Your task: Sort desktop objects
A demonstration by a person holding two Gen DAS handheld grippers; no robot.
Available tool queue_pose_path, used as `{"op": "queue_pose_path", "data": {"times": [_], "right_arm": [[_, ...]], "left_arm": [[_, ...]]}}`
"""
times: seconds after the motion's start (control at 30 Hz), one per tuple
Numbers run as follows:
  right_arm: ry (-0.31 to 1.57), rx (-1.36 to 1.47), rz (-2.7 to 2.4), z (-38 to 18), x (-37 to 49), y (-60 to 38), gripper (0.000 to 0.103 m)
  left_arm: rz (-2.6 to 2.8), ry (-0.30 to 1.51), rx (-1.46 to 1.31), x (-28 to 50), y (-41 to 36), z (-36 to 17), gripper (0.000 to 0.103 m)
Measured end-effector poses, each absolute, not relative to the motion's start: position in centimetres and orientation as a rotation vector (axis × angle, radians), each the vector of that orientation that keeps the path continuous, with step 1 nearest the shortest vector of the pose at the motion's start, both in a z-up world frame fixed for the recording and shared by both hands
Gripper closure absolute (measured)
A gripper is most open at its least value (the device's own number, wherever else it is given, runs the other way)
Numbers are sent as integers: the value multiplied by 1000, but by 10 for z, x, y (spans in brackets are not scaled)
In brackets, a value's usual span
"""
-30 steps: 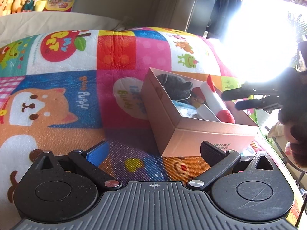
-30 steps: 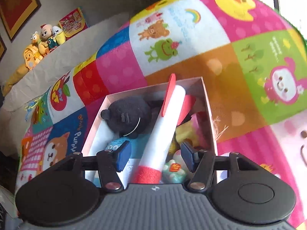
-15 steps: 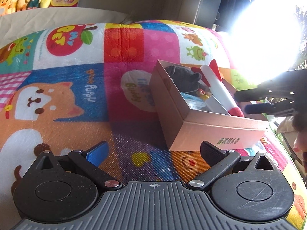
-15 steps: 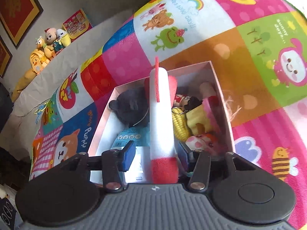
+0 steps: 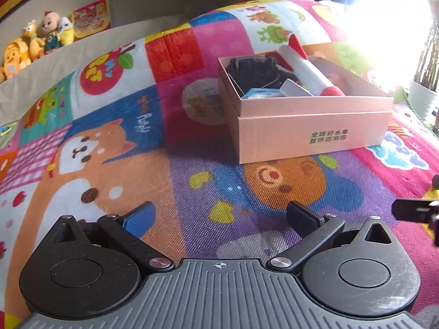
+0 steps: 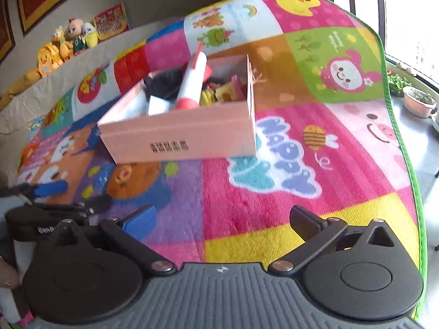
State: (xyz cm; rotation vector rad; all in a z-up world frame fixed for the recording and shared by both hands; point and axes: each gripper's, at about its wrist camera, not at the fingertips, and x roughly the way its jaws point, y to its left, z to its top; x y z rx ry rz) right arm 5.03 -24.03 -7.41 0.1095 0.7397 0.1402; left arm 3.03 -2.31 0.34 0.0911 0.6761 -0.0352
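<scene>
The pink box [image 5: 312,134] was seen standing on the colourful mat [image 5: 164,164], packed with a white and red rocket toy [image 5: 307,71], a dark plush [image 5: 255,68] and smaller toys that were mostly hidden by its walls. The left gripper [image 5: 219,216] was held wide apart with nothing between its fingers. The right gripper [image 6: 222,216] was opening wide, empty, well short of the box. Part of the scene was washed out by window glare.

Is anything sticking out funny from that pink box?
Yes. The white foam rocket lies slanted across the pink box, its red fins poking up over the far rim instead of lying flat inside like the other toys. Nothing has spilled onto the mat.
</scene>
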Motion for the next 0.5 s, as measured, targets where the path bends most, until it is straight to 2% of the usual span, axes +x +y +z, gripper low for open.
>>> {"op": "queue_pose_path", "data": {"times": [0.1,0.27,0.4,0.5], "right_arm": [[748,-40,76,-87,58,-220,0],[805,-34,89,-85,95,-215,0],[701,-16,77,-94,102,-216,0],[692,-7,62,-94,99,-215,0]], "left_arm": [[-10,691,51,37,-24,3,0],[-28,686,77,50,-33,1,0],[-54,695,33,57,-27,0,0],[-53,694,34,57,-28,-1,0]]}}
